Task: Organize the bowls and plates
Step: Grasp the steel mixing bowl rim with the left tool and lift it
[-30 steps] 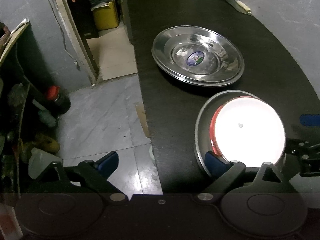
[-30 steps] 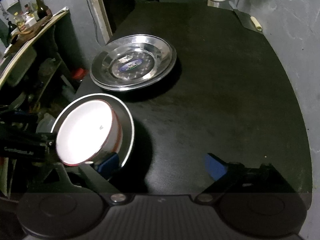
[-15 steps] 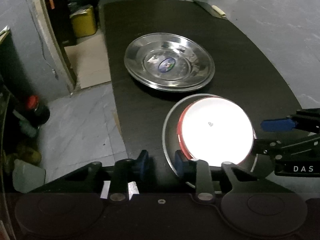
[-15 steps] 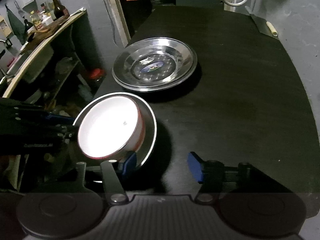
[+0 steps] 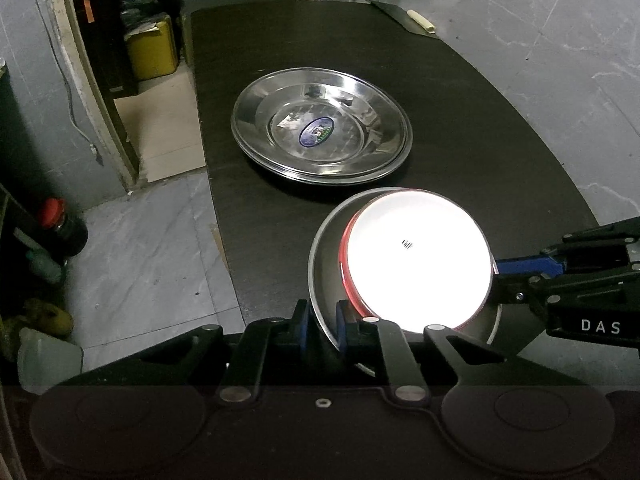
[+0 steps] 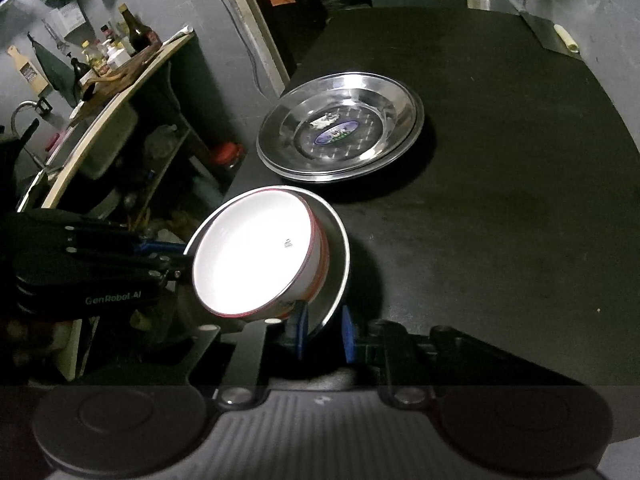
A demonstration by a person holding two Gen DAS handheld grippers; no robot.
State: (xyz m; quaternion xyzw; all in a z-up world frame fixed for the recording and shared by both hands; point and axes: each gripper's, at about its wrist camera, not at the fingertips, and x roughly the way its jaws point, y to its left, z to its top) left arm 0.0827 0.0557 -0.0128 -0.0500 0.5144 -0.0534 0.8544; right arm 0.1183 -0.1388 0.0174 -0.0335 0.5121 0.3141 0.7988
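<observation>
Left wrist view: black table [image 5: 460,128] | stacked steel plates [image 5: 322,126] mid-table | near-edge steel plate [image 5: 326,276] carrying white red-rimmed bowl [image 5: 416,268] | my left gripper [image 5: 322,326] and right gripper [image 6: 322,334] clamp its rim from opposite sides

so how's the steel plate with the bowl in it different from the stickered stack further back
The near steel plate carries a white, red-rimmed bowl; the far plate stack carries nothing. The near plate is clamped at opposite rims by the left gripper and right gripper; the stack is untouched. Only the stack shows an oval sticker. Both are round, shiny steel.
</observation>
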